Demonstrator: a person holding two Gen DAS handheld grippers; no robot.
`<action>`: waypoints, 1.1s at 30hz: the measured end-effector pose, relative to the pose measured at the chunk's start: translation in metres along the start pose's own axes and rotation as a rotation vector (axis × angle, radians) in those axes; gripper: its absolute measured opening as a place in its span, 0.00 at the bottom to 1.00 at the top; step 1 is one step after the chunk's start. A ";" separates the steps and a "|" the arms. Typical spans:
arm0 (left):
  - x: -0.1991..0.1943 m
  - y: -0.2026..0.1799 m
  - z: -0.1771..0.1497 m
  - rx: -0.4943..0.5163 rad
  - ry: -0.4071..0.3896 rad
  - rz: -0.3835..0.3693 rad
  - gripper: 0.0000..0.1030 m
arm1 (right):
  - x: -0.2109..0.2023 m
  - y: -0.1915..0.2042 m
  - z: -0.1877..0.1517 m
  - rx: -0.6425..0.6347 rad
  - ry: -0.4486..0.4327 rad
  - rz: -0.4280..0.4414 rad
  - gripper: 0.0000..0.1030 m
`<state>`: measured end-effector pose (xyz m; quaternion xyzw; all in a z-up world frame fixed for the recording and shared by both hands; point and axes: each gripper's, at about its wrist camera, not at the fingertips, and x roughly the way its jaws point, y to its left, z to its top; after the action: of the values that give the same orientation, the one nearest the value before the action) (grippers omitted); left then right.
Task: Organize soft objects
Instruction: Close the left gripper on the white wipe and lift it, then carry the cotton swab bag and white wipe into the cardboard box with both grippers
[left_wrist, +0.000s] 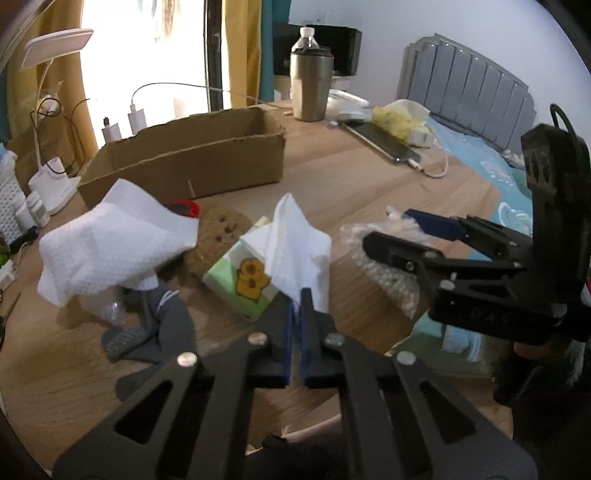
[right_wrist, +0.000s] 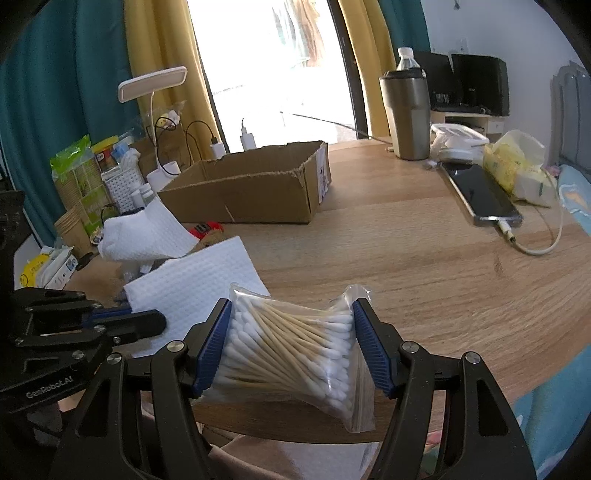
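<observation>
Soft crumpled tissue, perhaps embossed

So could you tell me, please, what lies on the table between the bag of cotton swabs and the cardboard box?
In the right wrist view, only bare wooden table separates the bag of cotton swabs from the cardboard box.

Right tool clamps a clear bag of cotton swabs between its blue pads, right over the bench's near edge. White paper towel lies flat just left of the bag. Open cardboard box sits toward the far edge.
</observation>
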<state>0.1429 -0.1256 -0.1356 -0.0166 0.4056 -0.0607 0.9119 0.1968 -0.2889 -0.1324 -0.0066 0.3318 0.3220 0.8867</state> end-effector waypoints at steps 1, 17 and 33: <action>-0.001 0.001 0.002 -0.003 -0.006 -0.005 0.03 | -0.002 0.001 0.002 -0.002 -0.005 -0.004 0.67; -0.031 0.019 0.040 0.001 -0.130 -0.078 0.03 | -0.018 0.015 0.043 -0.038 -0.066 -0.069 0.67; -0.057 0.066 0.076 -0.006 -0.236 -0.078 0.03 | -0.009 0.037 0.086 -0.076 -0.118 -0.100 0.67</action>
<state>0.1679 -0.0541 -0.0481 -0.0423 0.2948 -0.0925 0.9501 0.2204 -0.2460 -0.0526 -0.0377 0.2657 0.2895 0.9188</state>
